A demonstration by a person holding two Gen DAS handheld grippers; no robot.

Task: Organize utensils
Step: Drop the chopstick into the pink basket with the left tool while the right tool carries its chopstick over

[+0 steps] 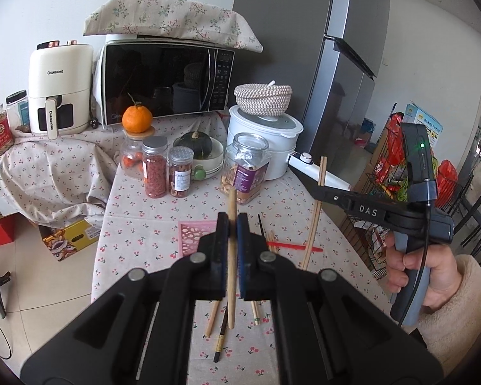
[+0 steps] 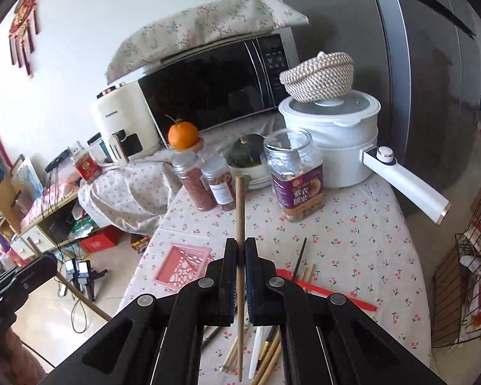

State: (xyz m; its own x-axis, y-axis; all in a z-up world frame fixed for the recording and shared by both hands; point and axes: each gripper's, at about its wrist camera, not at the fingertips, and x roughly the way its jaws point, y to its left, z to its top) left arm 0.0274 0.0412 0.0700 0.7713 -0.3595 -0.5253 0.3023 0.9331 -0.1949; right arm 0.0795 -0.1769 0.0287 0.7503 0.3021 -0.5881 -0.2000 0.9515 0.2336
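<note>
From my left wrist camera, my left gripper [image 1: 231, 224] is clamped narrow on a wooden chopstick [image 1: 231, 256] that stands nearly upright between its pads. Beneath it, loose chopsticks [image 1: 219, 333] and a red utensil [image 1: 293, 246] lie on the cherry-print tablecloth [image 1: 138, 221], with a pink perforated holder [image 1: 194, 235] just left of the jaws. Ahead stand spice jars [image 1: 154, 166], a nut jar [image 1: 247, 166], a white pot [image 1: 266, 141] with a woven basket [image 1: 263, 98] on its lid, and a microwave [image 1: 163, 80]. Only this view shows my right gripper [image 1: 317, 187] from the side, pinching a second chopstick [image 1: 316, 215] upright, held by a hand [image 1: 423, 276] in a fleecy sleeve.

From my right wrist camera, that right gripper [image 2: 240, 256] is closed on its chopstick [image 2: 240, 224], which rises in front of the jars. The holder [image 2: 184, 264] sits left of the jaws, open side visible. This view alone shows the pot's long handle [image 2: 407, 186] fully, and part of the left gripper [image 2: 19, 279] at the lower left edge.
</note>
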